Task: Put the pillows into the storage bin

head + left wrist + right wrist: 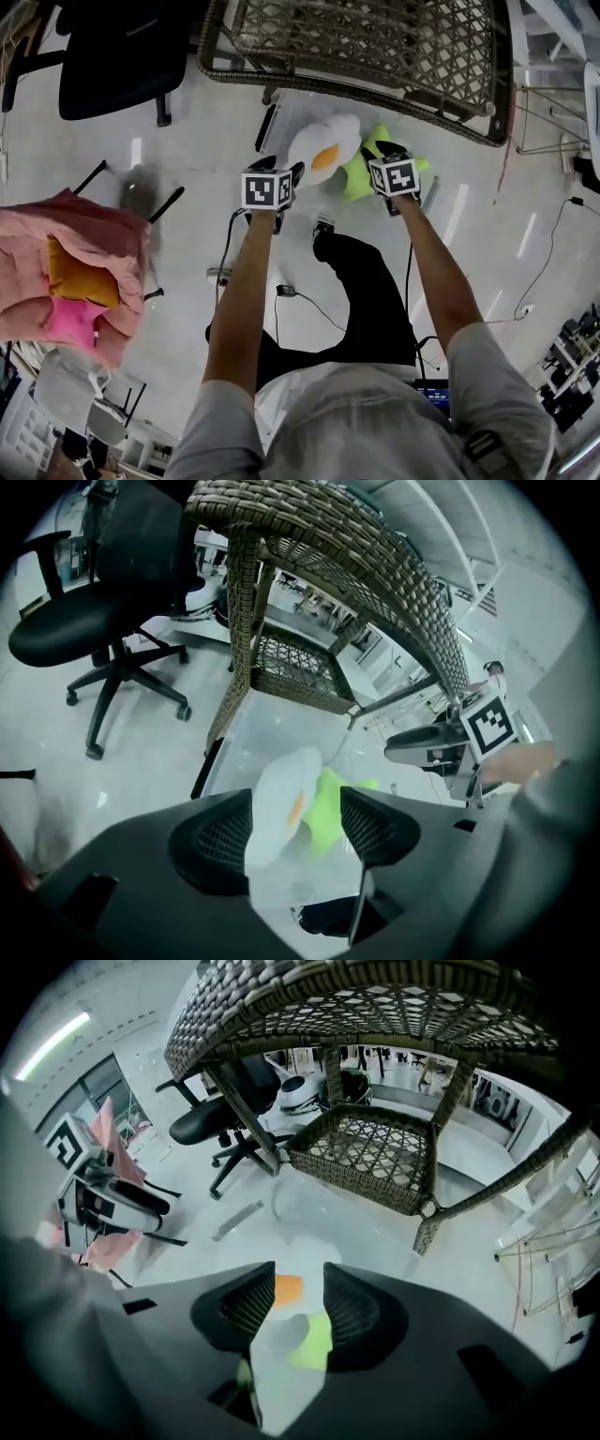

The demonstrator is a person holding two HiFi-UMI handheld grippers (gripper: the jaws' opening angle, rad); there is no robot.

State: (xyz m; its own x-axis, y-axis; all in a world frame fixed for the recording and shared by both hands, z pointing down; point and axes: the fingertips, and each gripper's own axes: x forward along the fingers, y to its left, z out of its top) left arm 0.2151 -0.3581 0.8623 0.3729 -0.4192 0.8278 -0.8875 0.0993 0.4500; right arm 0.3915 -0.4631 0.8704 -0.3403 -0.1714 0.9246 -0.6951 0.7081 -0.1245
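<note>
A white fried-egg pillow (319, 150) with an orange yolk and a lime green pillow (361, 173) hang together over a clear storage bin (274, 117) at the foot of the wicker chair. My left gripper (279, 169) is at the egg pillow's left side and my right gripper (382, 152) at the green pillow's right. In the left gripper view the left gripper (295, 832) stands wide, with the blurred egg pillow (279, 808) and green pillow (328, 810) between its jaws. The right gripper (298, 1307) shows a narrower gap, pads off the pillows (314, 1344).
A wicker chair (375, 47) overhangs the bin from behind. A black office chair (112, 56) stands at the far left. A pink cloth heap (75, 272) lies at the left edge. Cables (544, 262) trail over the floor at the right. The person's black-trousered leg (370, 291) is below the grippers.
</note>
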